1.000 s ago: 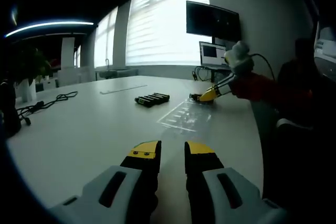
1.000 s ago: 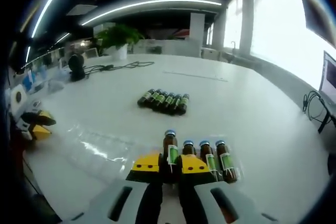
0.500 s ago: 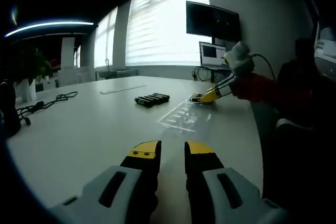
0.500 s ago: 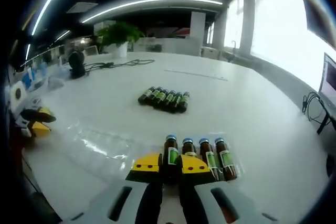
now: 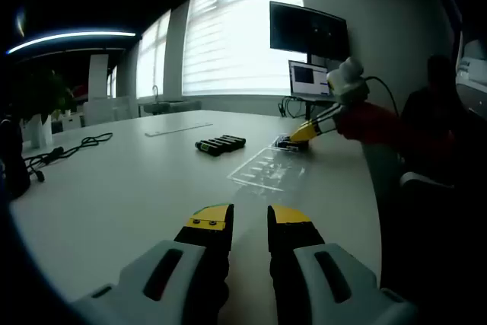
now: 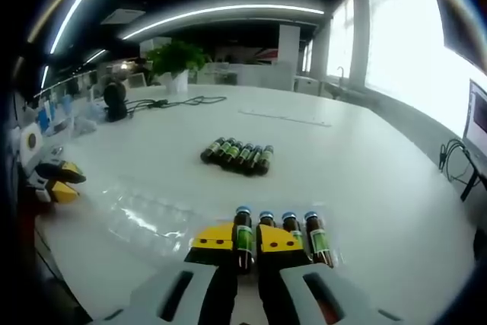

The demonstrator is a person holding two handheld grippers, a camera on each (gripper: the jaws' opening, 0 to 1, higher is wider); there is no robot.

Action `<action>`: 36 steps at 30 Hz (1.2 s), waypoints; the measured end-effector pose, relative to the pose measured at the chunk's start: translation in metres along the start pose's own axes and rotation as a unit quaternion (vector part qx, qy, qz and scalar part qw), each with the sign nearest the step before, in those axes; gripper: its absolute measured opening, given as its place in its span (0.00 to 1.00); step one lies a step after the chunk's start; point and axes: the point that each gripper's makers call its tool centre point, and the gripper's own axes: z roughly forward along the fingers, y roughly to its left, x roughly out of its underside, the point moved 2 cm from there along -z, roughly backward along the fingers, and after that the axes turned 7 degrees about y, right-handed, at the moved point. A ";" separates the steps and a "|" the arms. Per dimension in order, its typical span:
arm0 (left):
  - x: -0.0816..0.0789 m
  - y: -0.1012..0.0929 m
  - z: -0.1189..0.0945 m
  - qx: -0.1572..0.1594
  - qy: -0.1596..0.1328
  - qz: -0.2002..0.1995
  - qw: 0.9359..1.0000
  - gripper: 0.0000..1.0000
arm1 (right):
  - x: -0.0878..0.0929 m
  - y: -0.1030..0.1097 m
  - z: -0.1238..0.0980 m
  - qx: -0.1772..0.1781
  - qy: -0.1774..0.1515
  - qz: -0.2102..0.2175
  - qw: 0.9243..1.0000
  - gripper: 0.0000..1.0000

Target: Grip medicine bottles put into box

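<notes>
Right up close in the right gripper view, the right gripper has its yellow-tipped jaws pinching a bottle, brown glass with a green label and blue cap. Just beside it, on its right, three more bottles lie side by side in a row on the table, touching or nearly so. To the left, a clear tray lies flat, glinting under the ceiling lights. Further out, a second cluster of bottles lies packed together mid-table. At the far left edge sits the left gripper, yellow tips showing.

Over in the left gripper view, the left gripper's jaws stand slightly apart, holding nothing, low over bare white tabletop. Beyond them lies the tray, then the dark cluster, and the right gripper reaching in from the right on a red sleeve, its tips at the near row of bottles.

The surface is a broad, glossy white table. A black cable snakes across its far side, near a potted plant. Behind, wide windows with blinds glow bright, a dark monitor hangs on the wall with a laptop screen below it, and a long light strip curves across the ceiling.
</notes>
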 end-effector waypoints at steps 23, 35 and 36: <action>0.000 0.000 0.000 -0.003 0.002 0.001 1.000 0.12 | 0.007 0.007 0.004 -0.027 0.014 -0.010 0.999 0.01; 0.001 0.000 0.000 -0.004 0.004 0.002 1.000 0.12 | 0.013 0.010 0.005 -0.007 0.014 -0.029 0.999 0.04; 0.001 0.000 0.000 -0.004 0.004 0.002 1.000 0.12 | 0.012 0.009 0.007 -0.005 0.013 -0.028 1.000 0.04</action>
